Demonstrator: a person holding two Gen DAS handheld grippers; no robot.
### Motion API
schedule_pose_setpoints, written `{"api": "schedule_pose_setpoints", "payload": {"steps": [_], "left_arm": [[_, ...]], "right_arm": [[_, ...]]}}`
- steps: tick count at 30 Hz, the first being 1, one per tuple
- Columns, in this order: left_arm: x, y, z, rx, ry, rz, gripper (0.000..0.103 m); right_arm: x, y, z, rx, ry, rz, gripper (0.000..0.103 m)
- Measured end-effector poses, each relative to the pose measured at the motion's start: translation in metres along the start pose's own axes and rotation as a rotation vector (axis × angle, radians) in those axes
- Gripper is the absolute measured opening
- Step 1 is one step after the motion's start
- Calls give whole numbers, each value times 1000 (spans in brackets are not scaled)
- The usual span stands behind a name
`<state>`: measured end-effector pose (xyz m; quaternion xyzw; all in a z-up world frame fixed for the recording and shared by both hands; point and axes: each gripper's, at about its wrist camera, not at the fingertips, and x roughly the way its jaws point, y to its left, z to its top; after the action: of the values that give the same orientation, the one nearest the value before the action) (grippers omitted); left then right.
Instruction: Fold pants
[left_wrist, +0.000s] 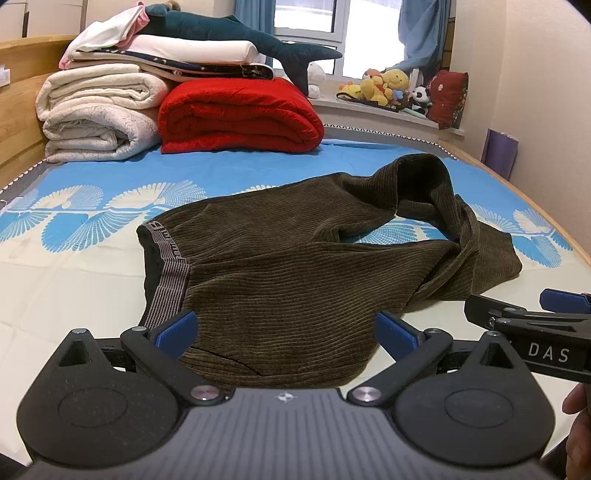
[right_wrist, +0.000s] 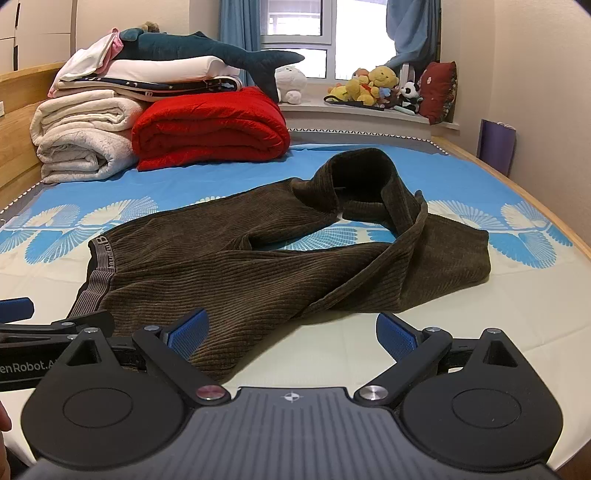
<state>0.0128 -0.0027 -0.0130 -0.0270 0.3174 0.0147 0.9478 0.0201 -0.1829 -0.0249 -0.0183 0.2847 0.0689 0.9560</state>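
In the left wrist view, the left gripper (left_wrist: 284, 334) is spread wide, its blue-padded fingers (left_wrist: 176, 329) straddling the near edge of the dark olive corduroy pants (left_wrist: 280, 266), which lie rumpled on the blue-and-cream patterned bedsheet (left_wrist: 74, 266).

In the right wrist view, the right gripper (right_wrist: 293, 336) is also spread, over the pants' lower edge, beside bare sheet.

one pants (left_wrist: 280, 254), one red blanket (left_wrist: 240, 114), two grippers (left_wrist: 286, 332) (right_wrist: 291, 336)
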Motion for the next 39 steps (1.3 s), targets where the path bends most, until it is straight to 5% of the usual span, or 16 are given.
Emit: {"api": "schedule_pose_setpoints", "payload": {"steps": [39], "left_arm": [[0,0,0,0,0,-1,102]], "right_arm": [[0,5,0,-2,1,1,97]]}}
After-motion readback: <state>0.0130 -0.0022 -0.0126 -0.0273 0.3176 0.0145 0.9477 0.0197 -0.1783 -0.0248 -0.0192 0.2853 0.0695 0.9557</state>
